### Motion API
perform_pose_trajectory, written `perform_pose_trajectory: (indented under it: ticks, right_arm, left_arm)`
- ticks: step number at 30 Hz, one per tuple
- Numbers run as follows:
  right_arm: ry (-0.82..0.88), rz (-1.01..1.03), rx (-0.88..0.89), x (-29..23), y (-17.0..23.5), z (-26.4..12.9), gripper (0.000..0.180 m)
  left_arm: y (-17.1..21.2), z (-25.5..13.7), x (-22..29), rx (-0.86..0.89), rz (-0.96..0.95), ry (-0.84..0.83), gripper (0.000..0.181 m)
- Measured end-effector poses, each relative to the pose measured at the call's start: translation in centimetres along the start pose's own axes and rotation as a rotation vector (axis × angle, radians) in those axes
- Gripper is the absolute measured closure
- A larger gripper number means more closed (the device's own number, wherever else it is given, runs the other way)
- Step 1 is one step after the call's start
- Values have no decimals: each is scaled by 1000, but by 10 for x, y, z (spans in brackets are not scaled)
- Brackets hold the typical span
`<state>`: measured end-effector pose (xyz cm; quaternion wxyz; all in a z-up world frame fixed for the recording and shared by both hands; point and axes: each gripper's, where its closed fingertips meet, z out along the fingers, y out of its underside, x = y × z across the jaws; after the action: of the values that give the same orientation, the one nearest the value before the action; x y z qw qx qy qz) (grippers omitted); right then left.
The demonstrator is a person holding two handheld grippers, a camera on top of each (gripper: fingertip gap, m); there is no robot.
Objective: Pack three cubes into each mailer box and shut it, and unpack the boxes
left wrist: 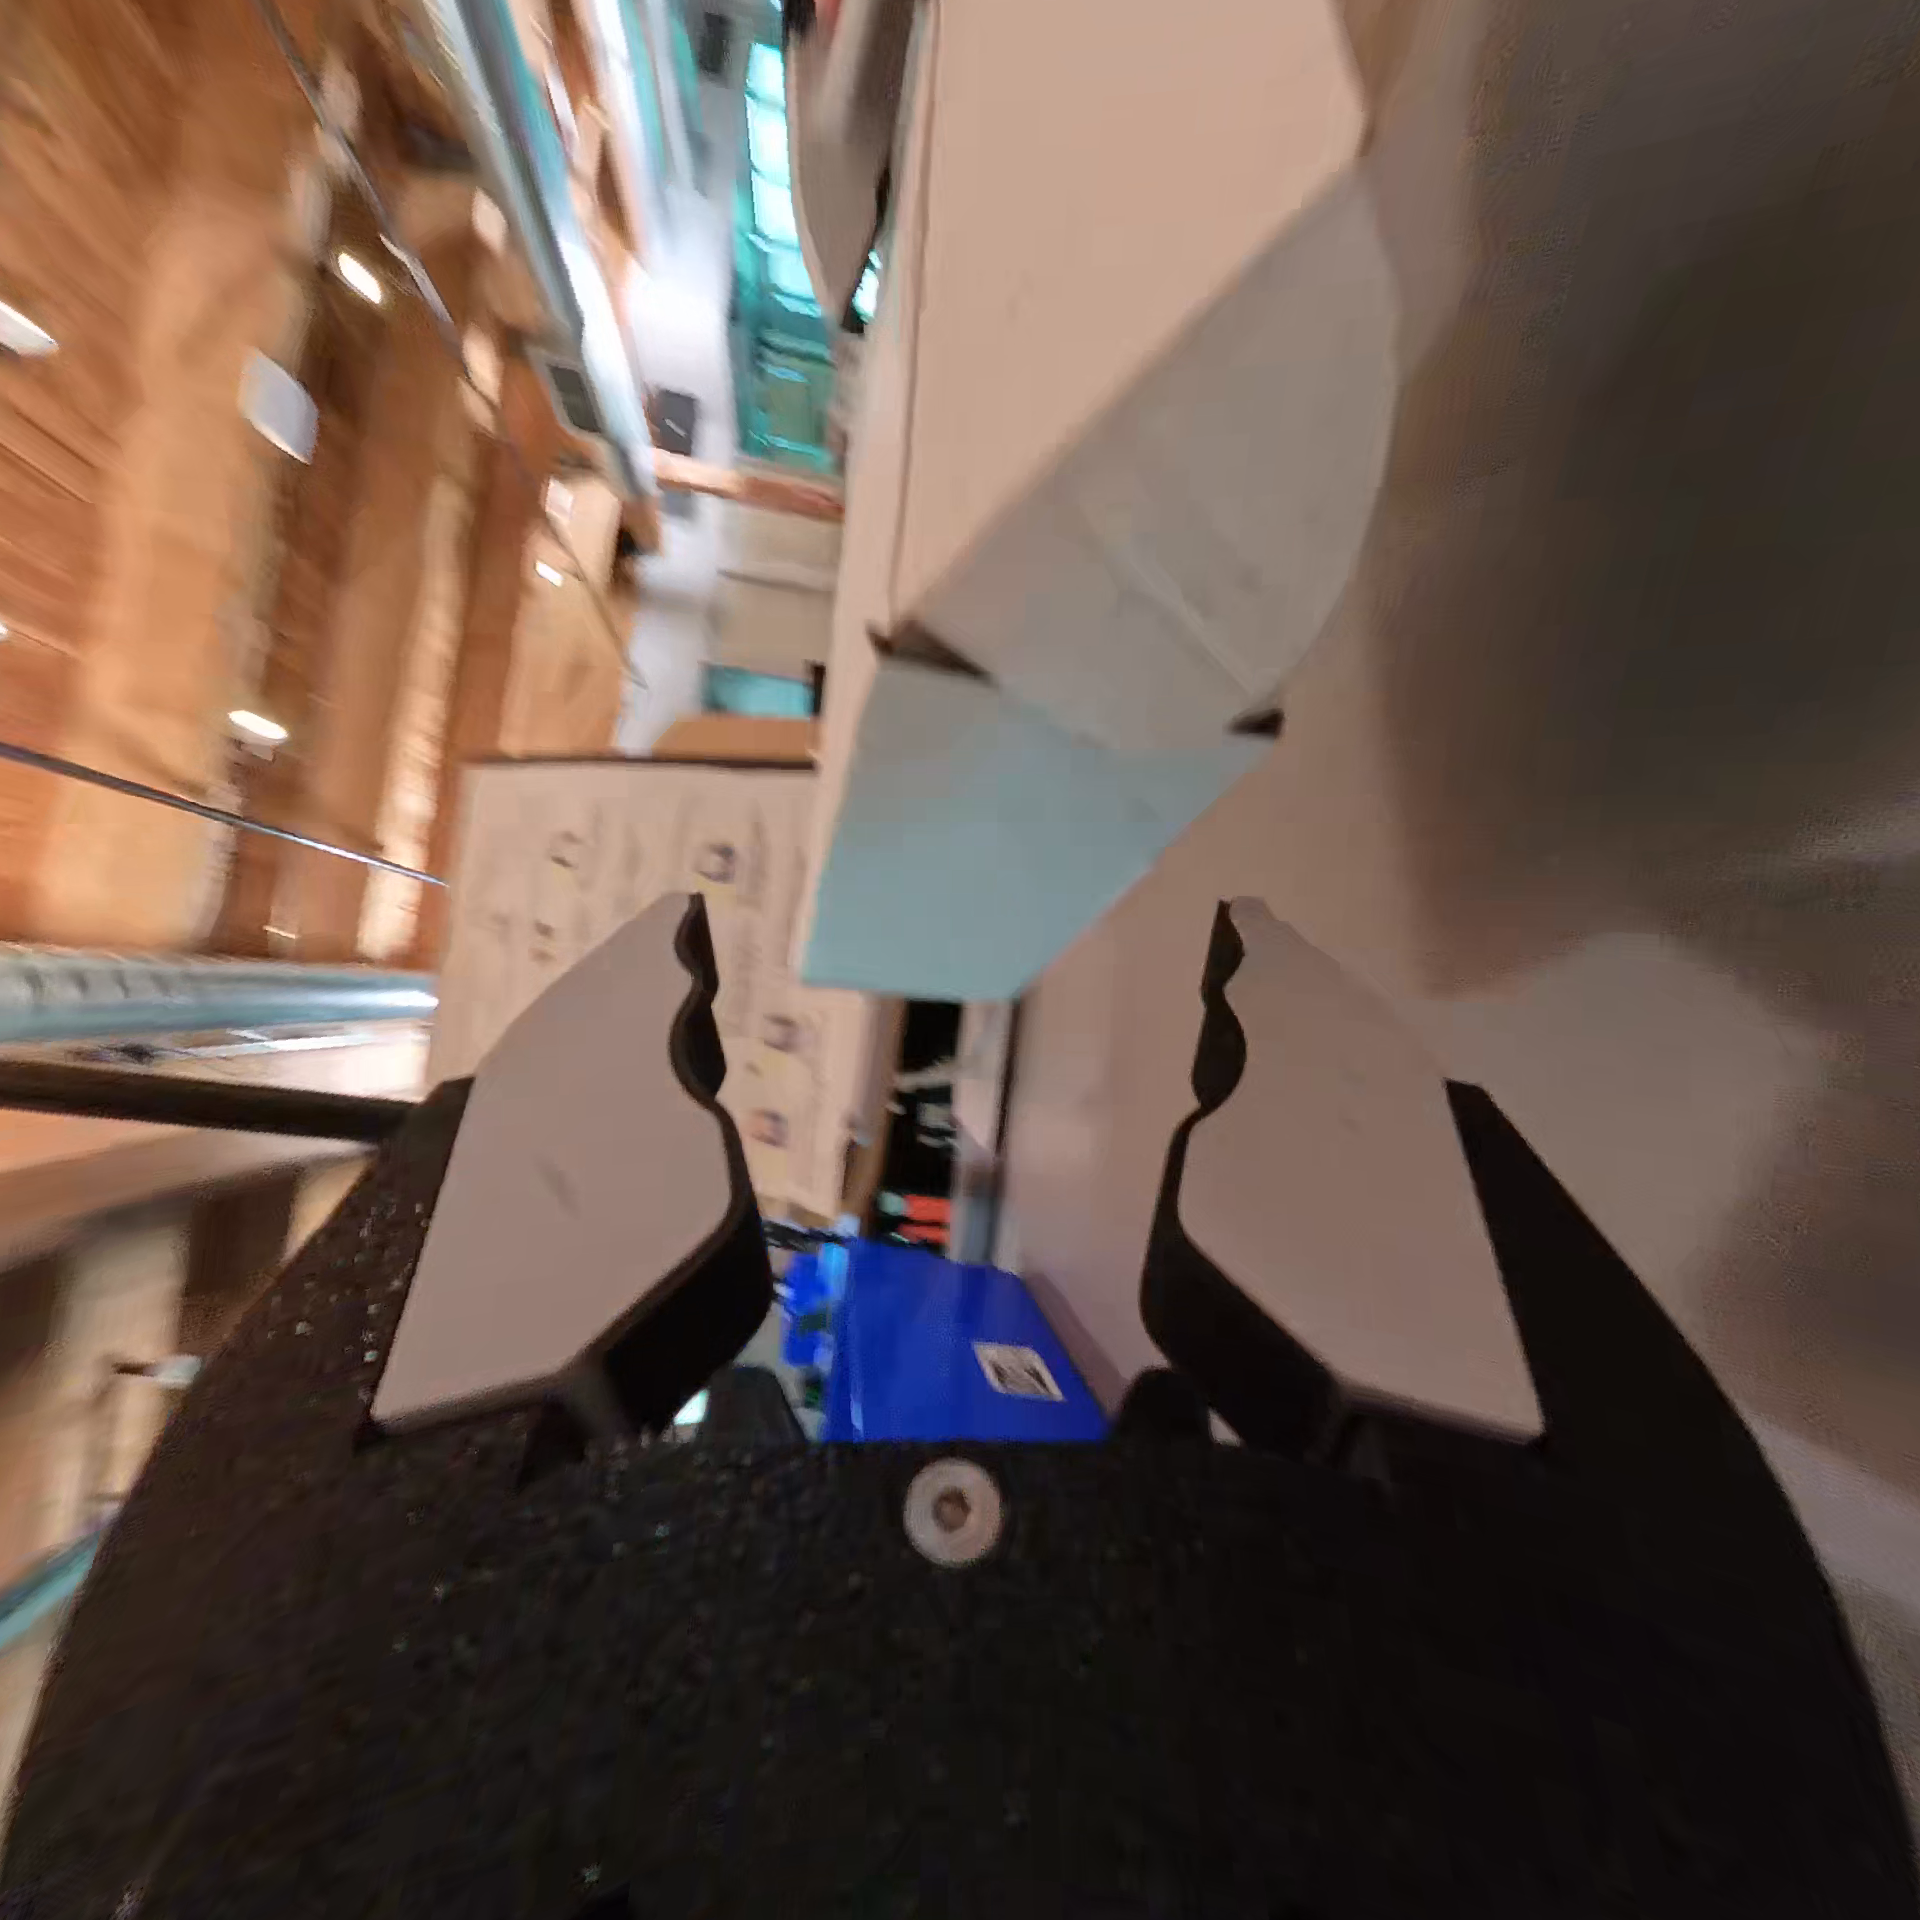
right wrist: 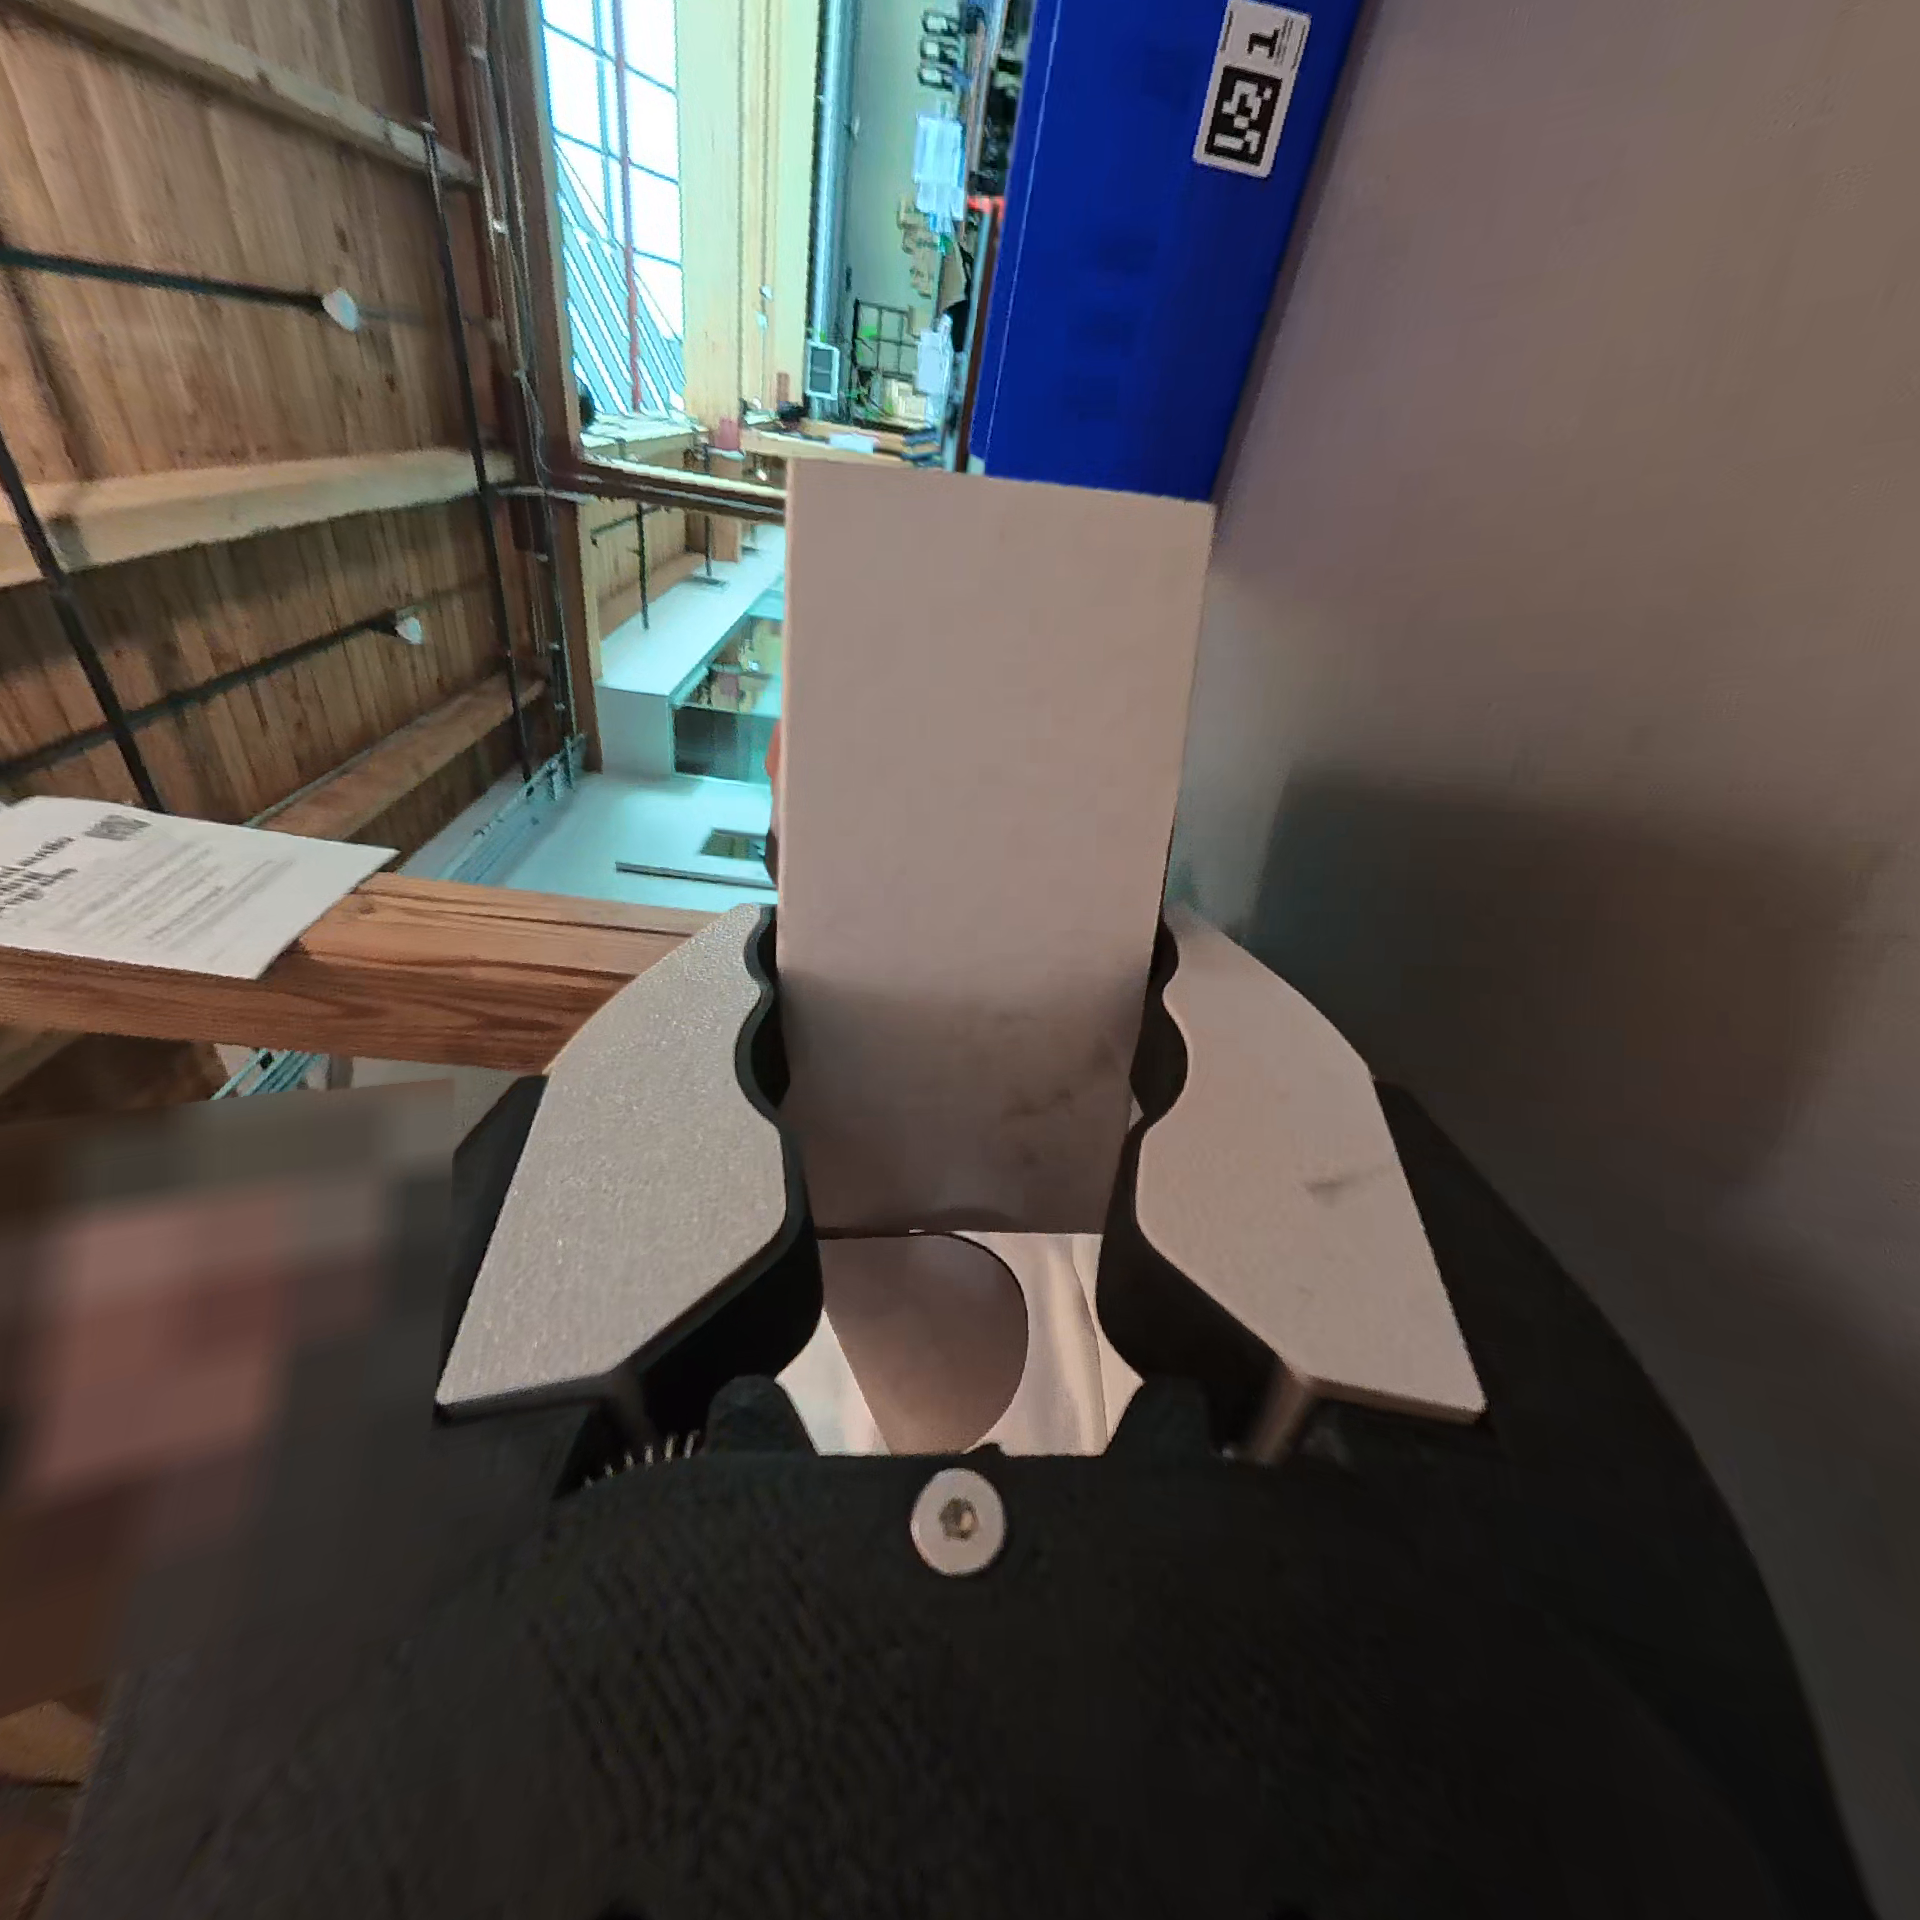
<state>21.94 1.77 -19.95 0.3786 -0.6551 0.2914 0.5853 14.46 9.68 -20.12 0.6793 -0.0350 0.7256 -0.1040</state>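
In the right wrist view my right gripper (right wrist: 961, 940) is shut on a white mailer box (right wrist: 987, 790), whose flat side fills the gap between the fingers and stands against the grey table surface (right wrist: 1610, 727). In the left wrist view my left gripper (left wrist: 961, 914) is open and empty. Just beyond its fingertips is a white mailer box (left wrist: 1122, 623) with a folded flap (left wrist: 997, 852) sticking out toward the fingers. That view is blurred and rolled on its side. No cubes show in either view.
A blue bin (right wrist: 1132, 260) with a black-and-white tag stands on the table beyond the held box; it also shows in the left wrist view (left wrist: 956, 1351). A wooden beam (right wrist: 416, 977) with a printed sheet (right wrist: 166, 883) is at the left. A printed board (left wrist: 623, 935) stands behind.
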Motion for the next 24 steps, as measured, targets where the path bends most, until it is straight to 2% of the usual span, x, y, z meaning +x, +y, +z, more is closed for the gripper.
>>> perform_pose_trajectory:
  ticks: [1, 3, 4, 5, 7, 10, 15, 18, 22, 24]
  right_arm:
    - [23, -7, -14, 0, 2, -2, 114]
    - [55, -5, -38, 1, 7, -7, 114]
    - [60, 1, -35, 1, 7, -9, 114]
    - [56, 9, -30, 1, 7, -12, 114]
    - [41, 18, -35, -1, 9, -15, 114]
    - [63, 2, -17, -1, 4, -19, 114]
    - [61, 10, -83, 0, 16, -9, 114]
    - [70, 9, -113, 4, 22, 1, 114]
    - [43, 5, -65, 5, 13, 2, 113]
    - [29, -48, -80, 0, 16, 0, 108]
  left_arm:
    - [-12, 1, -3, 34, 32, -48, 93]
    - [-33, 3, 1, 85, 71, -48, 77]
    - [-41, 4, 3, 104, 85, -54, 75]
    - [-49, 4, 6, 129, 94, -63, 78]
    - [-63, 5, 21, 177, 100, -12, 95]
    - [-70, 10, 33, 166, 140, -6, 92]
    - [-83, 14, 32, 171, 230, -100, 90]
    - [-83, 14, 35, 164, 285, -123, 97]
    - [-74, 17, 31, 115, 223, -98, 100]
    - [-75, 13, 25, 160, 56, -40, 101]
